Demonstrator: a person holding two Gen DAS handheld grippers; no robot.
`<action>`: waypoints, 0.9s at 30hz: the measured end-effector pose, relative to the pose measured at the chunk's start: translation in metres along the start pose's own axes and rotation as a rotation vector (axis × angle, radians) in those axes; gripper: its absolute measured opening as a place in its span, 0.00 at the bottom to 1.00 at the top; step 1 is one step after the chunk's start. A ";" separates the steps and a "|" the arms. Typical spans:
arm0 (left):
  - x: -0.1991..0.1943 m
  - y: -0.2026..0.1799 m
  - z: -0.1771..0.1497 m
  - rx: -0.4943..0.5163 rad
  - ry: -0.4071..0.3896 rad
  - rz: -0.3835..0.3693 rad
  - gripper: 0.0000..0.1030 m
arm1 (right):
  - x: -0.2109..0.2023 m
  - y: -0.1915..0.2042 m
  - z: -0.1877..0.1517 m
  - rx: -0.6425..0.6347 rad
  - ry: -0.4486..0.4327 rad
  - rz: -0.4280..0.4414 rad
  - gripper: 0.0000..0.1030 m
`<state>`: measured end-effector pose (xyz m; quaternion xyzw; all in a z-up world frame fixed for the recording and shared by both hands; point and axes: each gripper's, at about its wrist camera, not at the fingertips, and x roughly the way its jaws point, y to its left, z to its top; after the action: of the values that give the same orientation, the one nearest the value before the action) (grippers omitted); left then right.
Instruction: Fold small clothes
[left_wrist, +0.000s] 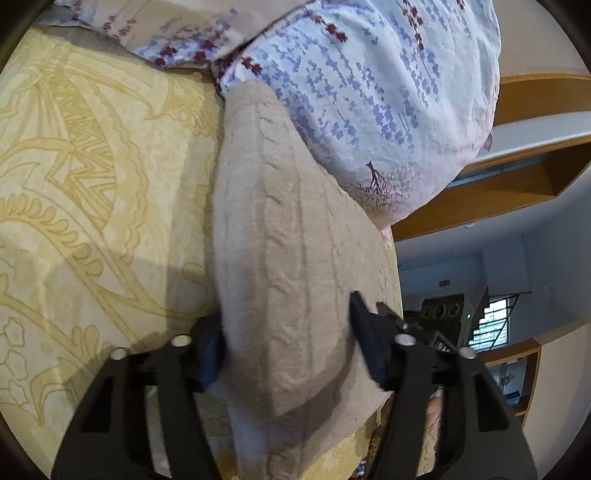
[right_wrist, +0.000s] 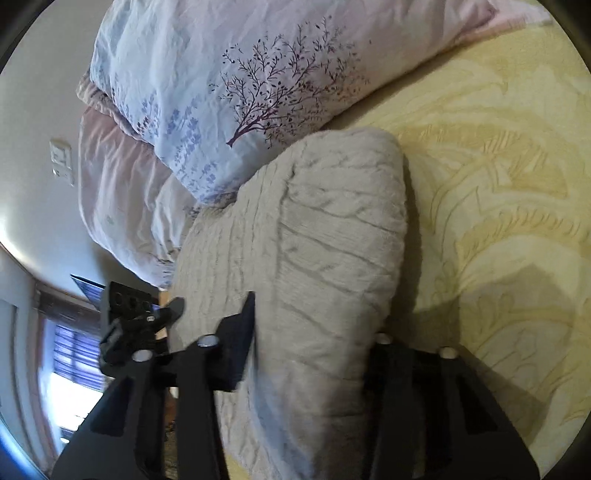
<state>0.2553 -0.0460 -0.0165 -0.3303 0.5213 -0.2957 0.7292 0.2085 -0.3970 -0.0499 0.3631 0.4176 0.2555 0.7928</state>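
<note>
A beige cable-knit sweater (left_wrist: 280, 236) lies folded on the yellow patterned bedsheet (left_wrist: 81, 177), its far end against a pillow. My left gripper (left_wrist: 286, 347) stands with its jaws wide apart on either side of the sweater's thick folded bundle. The sweater also shows in the right wrist view (right_wrist: 332, 240), bunched and thick. My right gripper (right_wrist: 314, 332) straddles it the same way; its right finger is hidden behind the cloth. The other gripper (right_wrist: 136, 317) shows at the left beyond the sweater's edge.
A white and lilac floral pillow (left_wrist: 376, 96) lies at the head of the bed; it shows with a tree print in the right wrist view (right_wrist: 258, 92). Wooden shelves (left_wrist: 517, 177) and a window (left_wrist: 491, 325) stand beyond the bed's edge. The bedsheet (right_wrist: 498, 184) spreads to the right.
</note>
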 end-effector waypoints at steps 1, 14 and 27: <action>-0.003 -0.001 0.000 0.002 -0.007 -0.016 0.44 | -0.001 0.000 -0.001 0.002 -0.005 0.009 0.35; -0.097 -0.006 -0.016 0.130 -0.084 0.013 0.38 | 0.022 0.093 -0.044 -0.238 -0.022 0.012 0.30; -0.132 0.089 0.005 -0.088 -0.140 0.106 0.50 | 0.107 0.105 -0.056 -0.245 0.012 -0.111 0.48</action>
<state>0.2309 0.1117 -0.0111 -0.3536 0.4982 -0.2098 0.7634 0.2059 -0.2373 -0.0399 0.2383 0.4076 0.2623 0.8416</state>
